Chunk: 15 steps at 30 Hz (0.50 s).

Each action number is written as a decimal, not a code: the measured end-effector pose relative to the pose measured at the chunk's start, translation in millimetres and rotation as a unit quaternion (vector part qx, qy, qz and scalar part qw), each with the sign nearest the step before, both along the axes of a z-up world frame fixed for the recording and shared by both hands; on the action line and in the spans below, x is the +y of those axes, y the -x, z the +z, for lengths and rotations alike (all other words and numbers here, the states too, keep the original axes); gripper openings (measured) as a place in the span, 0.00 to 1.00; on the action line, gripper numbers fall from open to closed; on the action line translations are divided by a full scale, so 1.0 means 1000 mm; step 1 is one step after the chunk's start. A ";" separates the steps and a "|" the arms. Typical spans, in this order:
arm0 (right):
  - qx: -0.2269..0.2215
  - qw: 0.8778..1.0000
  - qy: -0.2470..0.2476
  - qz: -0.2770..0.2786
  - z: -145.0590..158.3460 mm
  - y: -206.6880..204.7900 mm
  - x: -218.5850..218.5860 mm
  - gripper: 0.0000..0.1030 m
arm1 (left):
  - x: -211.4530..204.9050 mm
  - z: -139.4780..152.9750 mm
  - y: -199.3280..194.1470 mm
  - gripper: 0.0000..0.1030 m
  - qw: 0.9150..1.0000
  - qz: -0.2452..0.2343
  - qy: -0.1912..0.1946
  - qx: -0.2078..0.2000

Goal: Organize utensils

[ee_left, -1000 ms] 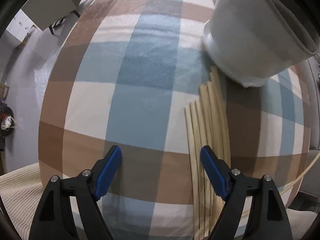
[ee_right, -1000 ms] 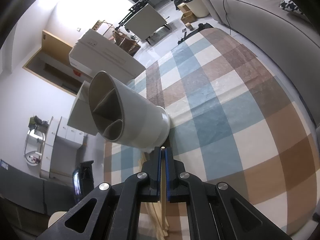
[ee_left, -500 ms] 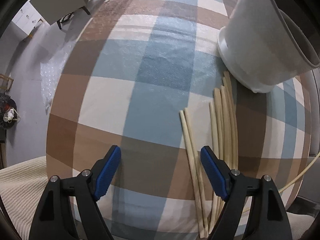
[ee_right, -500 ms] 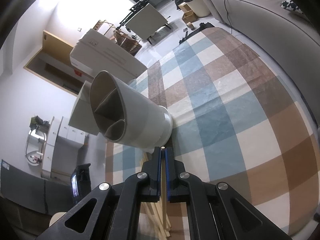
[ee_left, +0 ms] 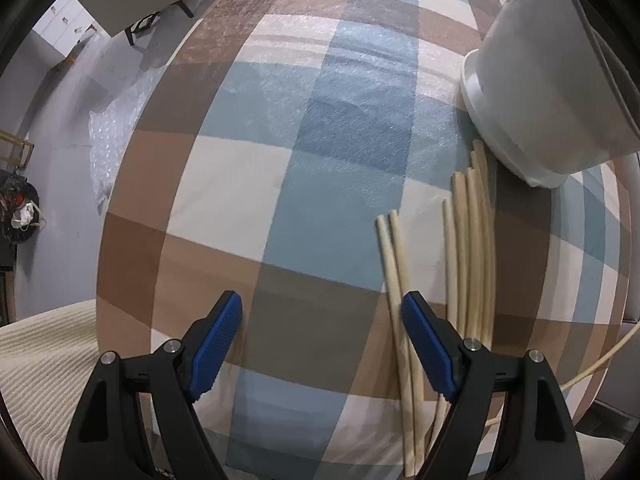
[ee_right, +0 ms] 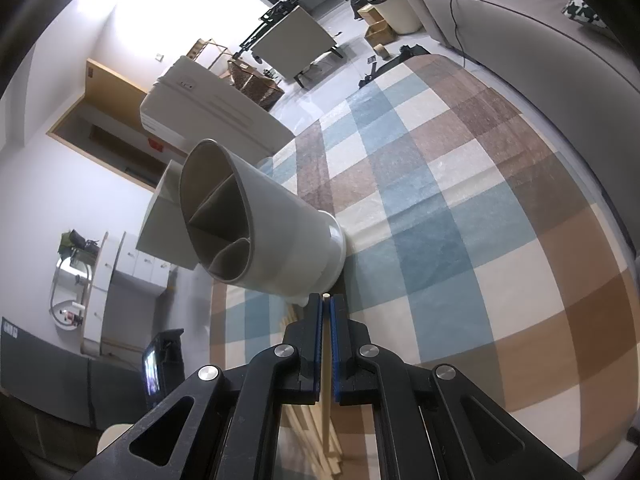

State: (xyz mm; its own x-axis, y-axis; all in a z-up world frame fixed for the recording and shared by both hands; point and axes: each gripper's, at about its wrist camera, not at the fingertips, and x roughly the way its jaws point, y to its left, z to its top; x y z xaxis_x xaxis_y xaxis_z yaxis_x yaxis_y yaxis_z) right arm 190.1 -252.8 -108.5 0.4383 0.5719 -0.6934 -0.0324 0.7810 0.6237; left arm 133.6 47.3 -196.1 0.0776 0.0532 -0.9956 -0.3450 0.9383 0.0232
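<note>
While the left tool [ee_left: 322, 336] hangs wide and empty over the checked counter [ee_left: 280, 168], pointing straight down, the chopsticks [ee_left: 468, 248] lie at its 3 o'clock, just outside the right-hand pad. Two sticks [ee_left: 394, 264] sit split off from the bundle, and their lower lengths pass right beside that pad [ee_left: 424, 340]. Long axis of all sticks runs 12 to 6 in the left wrist view, tips toward the grey holder [ee_left: 552, 80] at 1 o'clock. The jaws open across that axis, so judged from here a short sideways shift toward 3 o'clock would straddle the stray pair. The right tool [ee_right: 326, 304] is pinched narrow on a single chopstick [ee_right: 325, 344], whose tip shows just past the pads. The holder's divided mouth [ee_right: 216, 224] is at its 11 o'clock, near. The left hand looks nearer the loose sticks.
</note>
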 end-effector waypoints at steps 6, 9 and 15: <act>0.000 1.000 -0.001 -0.001 0.001 0.000 0.001 0.03 | 0.002 -0.005 -0.002 0.77 1.000 -0.001 0.003 0.000; -0.001 1.000 0.000 0.000 0.001 0.000 0.002 0.03 | 0.004 -0.003 -0.002 0.77 1.000 -0.014 -0.020 0.008; -0.001 1.000 -0.001 -0.002 0.002 0.000 0.001 0.03 | 0.000 0.001 -0.005 0.62 1.000 -0.014 -0.006 -0.006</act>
State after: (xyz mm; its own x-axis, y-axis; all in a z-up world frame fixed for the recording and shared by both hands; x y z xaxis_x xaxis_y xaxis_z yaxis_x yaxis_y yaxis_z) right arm 190.4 -252.2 -106.4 0.4418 0.5719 -0.6912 -0.0305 0.7796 0.6255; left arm 138.8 47.0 -195.1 0.0921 0.0626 -0.9938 -0.3185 0.9475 0.0302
